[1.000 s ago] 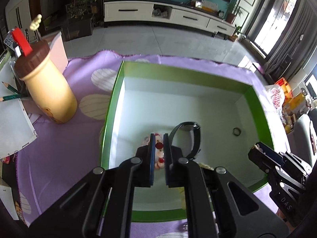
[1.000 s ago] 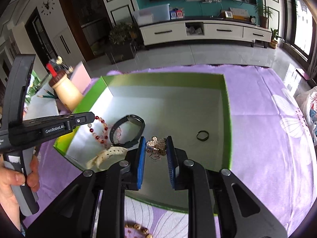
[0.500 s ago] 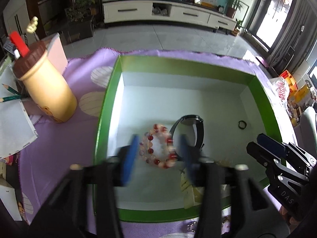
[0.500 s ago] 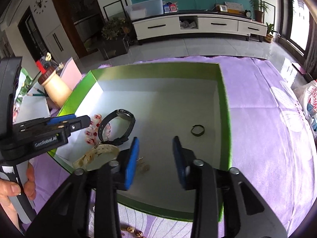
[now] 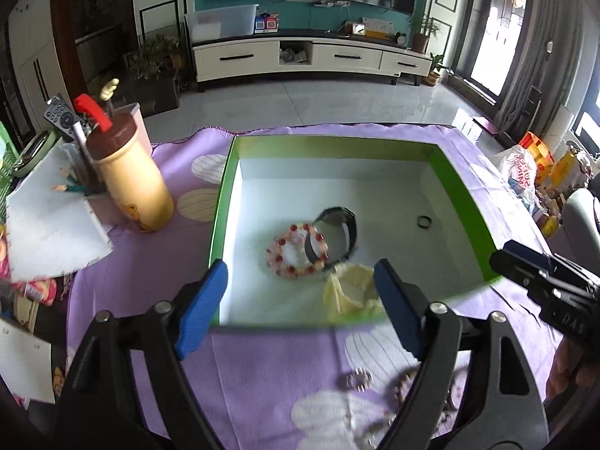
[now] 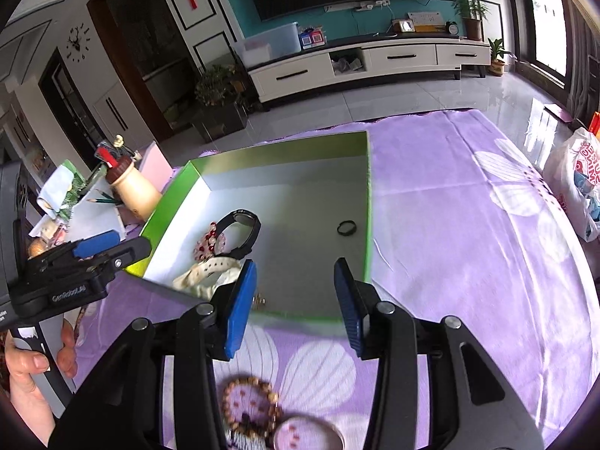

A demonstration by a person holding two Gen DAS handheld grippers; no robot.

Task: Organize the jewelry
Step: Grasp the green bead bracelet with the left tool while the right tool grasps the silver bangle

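A green box [image 5: 221, 202] [image 6: 369, 202] with a white floor holds a red and pink bead bracelet [image 5: 296, 249] [image 6: 208, 242], a black watch [image 5: 337, 232] [image 6: 242, 232], a cream strap [image 5: 348, 292] [image 6: 208, 275], a small dark ring [image 5: 424, 221] [image 6: 347, 228] and a small gold piece [image 6: 259, 302]. My left gripper [image 5: 300, 309] is open and empty above the box's near edge. My right gripper [image 6: 296, 307] is open and empty above the box's near wall. A wooden bead bracelet [image 6: 249, 412] [image 5: 408, 386], a silver ring [image 5: 359, 379] and a bangle [image 6: 307, 433] lie on the purple cloth [image 6: 468, 247] in front of the box.
A yellow bottle with a brown cap [image 5: 129, 172] [image 6: 131, 187] stands left of the box beside papers [image 5: 48, 225] and pencils. A plastic bag [image 6: 577, 180] lies at the cloth's right edge. The right gripper shows in the left wrist view [image 5: 540, 281].
Both grippers have opened and drawn back toward me. The left one let go of the bead bracelet, the right one let go of the gold piece; both now lie in the box.
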